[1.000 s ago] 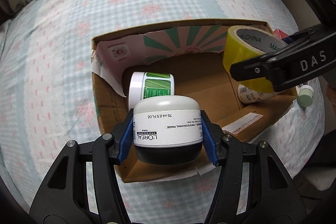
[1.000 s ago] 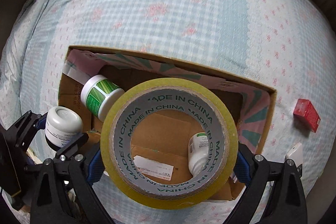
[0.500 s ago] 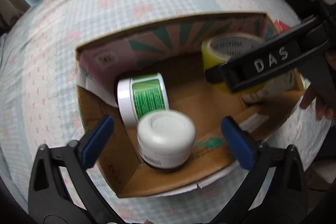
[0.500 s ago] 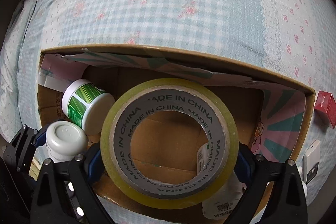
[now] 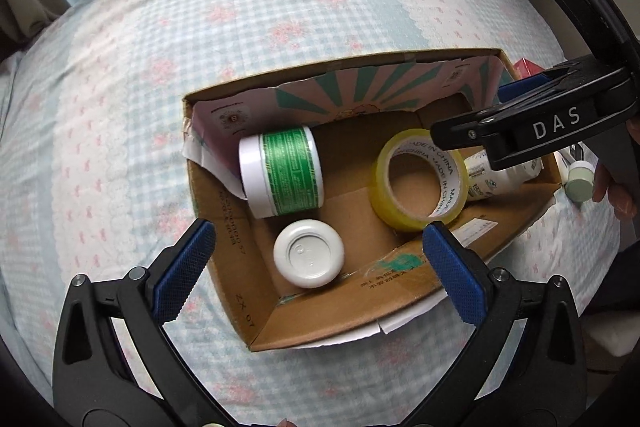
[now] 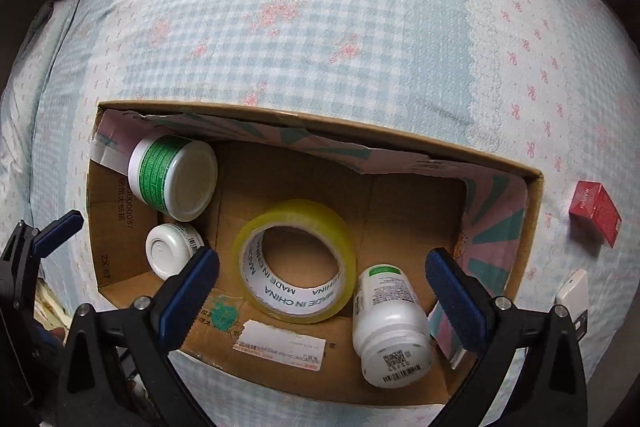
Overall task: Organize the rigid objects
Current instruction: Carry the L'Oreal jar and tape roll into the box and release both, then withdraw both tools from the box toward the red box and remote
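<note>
An open cardboard box (image 5: 248, 307) (image 6: 116, 267) lies on the bed. My left gripper (image 5: 316, 255) hangs open above a white jar (image 5: 309, 253) (image 6: 170, 249) that stands lid-up on the box floor, free of the pads. My right gripper (image 6: 322, 263) hovers over a yellow tape roll (image 6: 296, 215) (image 5: 384, 195) lying flat in the box. Its jaws are opening and the pads do not touch the roll. A green-labelled jar (image 5: 286, 171) (image 6: 168, 179) lies on its side at the far left corner. A white pill bottle (image 6: 390, 323) lies beside the tape.
The box rests on a checked blue and pink bedspread (image 6: 320, 27). To the right of the box lie a red carton (image 6: 596, 213) and a small white item (image 6: 572, 291). A pale-capped tube (image 5: 580, 183) sits by a person's fingers at the right edge.
The left gripper opened and the white jar dropped upright onto the box floor. The right gripper let go of the tape roll, which now lies flat in the box.
</note>
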{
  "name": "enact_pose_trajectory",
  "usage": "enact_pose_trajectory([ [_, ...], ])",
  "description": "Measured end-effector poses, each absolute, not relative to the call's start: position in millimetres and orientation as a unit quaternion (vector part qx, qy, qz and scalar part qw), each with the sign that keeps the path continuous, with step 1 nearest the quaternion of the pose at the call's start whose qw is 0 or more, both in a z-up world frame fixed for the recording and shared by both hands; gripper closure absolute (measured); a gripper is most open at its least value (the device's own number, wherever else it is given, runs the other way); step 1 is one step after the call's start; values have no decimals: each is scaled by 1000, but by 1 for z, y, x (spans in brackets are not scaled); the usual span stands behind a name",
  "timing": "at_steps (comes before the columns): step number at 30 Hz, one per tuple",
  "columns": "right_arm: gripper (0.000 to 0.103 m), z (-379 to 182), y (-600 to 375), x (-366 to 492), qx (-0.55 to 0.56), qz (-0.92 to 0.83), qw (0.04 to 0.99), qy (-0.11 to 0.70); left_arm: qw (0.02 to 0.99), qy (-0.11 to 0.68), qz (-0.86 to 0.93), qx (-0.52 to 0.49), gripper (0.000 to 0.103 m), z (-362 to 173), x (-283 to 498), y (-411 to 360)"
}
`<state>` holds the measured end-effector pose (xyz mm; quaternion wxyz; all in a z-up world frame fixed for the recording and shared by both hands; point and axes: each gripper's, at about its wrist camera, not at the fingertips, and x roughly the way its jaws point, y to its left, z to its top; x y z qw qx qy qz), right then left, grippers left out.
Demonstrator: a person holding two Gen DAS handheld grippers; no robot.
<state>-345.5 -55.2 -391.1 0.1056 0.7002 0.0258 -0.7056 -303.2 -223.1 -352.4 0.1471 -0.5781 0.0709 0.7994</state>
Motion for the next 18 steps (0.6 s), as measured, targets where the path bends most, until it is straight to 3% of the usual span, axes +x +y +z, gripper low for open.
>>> enact_pose_trajectory([
  [10,0,-358,-64,-333,668,-736,105,24,135,58,813,-564,0,-318,-285,-237],
  [18,0,-297,-53,-300,623,-776,100,16,122,86,835,-530,0,-260,-257,-227],
])
